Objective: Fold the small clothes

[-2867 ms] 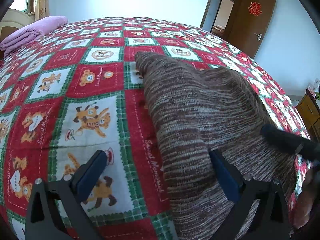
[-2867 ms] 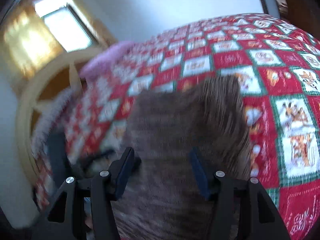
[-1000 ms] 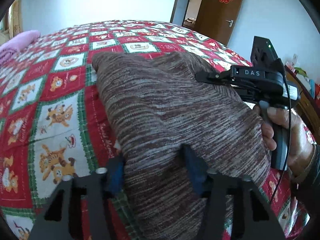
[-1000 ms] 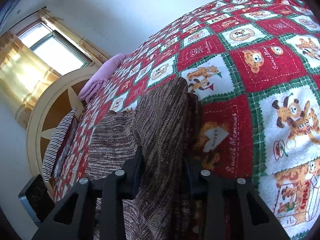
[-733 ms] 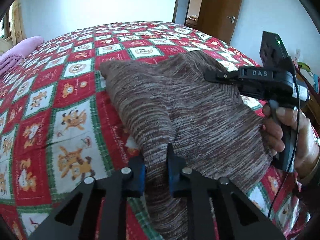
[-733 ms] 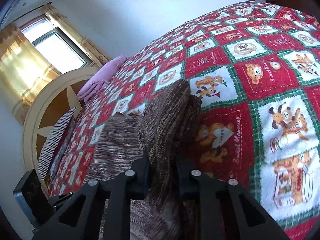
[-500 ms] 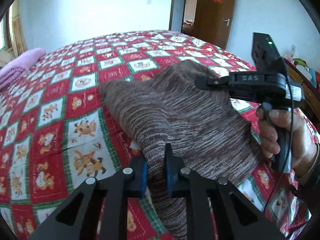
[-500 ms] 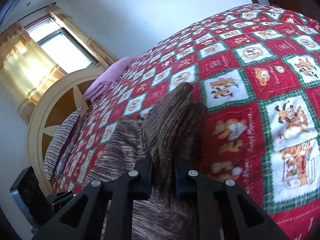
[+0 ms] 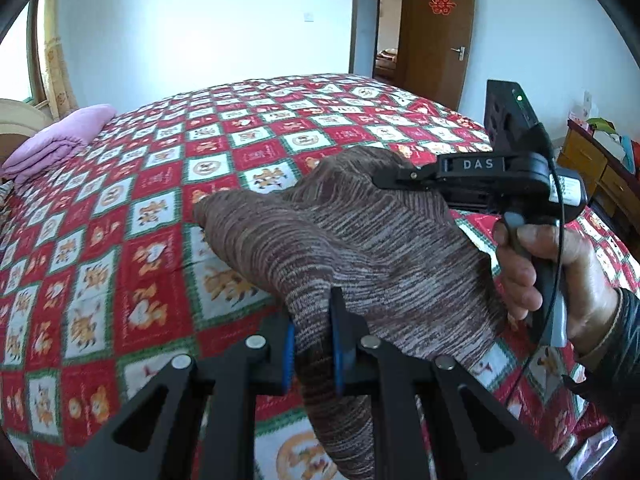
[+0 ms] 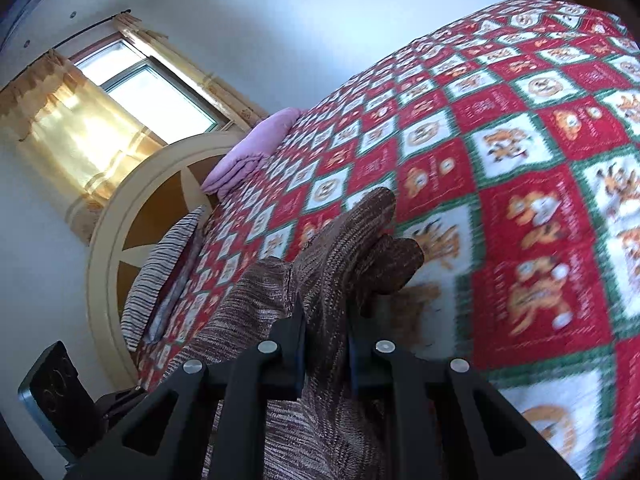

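Hanging between the two grippers, the brown knit garment [image 9: 360, 248] was raised at its near edge, while its far end at 10 o'clock in the left wrist view lay on the red checked bedspread [image 9: 132, 216]. Left gripper [image 9: 311, 344] had just closed, pads pinching a bunched fold of the knit; right gripper [image 10: 325, 338] likewise had just closed and clamped a ridge of the same cloth. Judged: two grips on one edge keep it spread so it can be carried over as a straight fold. Person's hand [image 9: 560, 276] held the right tool's handle at 3 o'clock. Folded pink blanket [image 9: 60, 136] sat well apart at 10 o'clock; wooden door [image 9: 438, 28] at 1 o'clock.
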`<move>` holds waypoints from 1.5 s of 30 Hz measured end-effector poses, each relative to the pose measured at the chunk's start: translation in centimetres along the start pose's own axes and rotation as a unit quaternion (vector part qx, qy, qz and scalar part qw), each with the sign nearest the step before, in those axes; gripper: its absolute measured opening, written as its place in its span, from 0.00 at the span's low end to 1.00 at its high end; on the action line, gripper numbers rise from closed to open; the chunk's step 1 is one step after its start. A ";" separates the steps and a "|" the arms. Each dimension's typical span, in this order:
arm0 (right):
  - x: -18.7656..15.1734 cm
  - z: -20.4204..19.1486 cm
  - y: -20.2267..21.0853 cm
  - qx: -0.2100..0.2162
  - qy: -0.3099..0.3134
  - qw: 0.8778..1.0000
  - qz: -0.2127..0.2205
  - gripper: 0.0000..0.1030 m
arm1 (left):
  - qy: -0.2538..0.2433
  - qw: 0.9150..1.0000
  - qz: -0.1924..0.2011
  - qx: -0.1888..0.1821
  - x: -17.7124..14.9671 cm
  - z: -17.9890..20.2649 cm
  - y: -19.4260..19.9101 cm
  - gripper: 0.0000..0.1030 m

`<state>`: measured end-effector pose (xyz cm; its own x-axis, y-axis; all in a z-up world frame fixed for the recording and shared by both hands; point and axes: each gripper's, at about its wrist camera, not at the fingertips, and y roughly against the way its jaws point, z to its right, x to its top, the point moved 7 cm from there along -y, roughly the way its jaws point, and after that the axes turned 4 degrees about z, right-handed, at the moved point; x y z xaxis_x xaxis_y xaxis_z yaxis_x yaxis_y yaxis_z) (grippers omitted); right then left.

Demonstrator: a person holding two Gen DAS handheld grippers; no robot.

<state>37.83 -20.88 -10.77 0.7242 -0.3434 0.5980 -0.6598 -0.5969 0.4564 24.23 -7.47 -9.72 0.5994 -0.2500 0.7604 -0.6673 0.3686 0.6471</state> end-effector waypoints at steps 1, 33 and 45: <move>-0.3 -0.4 -0.2 0.004 0.000 1.000 -0.001 0.15 | 0.001 1.000 0.002 0.003 -0.3 -0.3 0.4 0.14; -8.2 -14.5 -10.5 0.103 0.050 0.989 -0.097 0.15 | 0.056 0.994 0.027 0.093 -6.8 -10.4 10.7 0.14; -10.6 -17.8 -14.2 0.117 0.072 0.981 -0.136 0.15 | 0.074 0.990 0.020 0.118 -9.7 -12.8 11.9 0.14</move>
<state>35.95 4.18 -11.86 0.8202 -0.0526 0.5696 -0.3701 -0.8080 0.4584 16.16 10.81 -10.14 0.6165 -0.0989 0.7811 -0.7665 0.1512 0.6242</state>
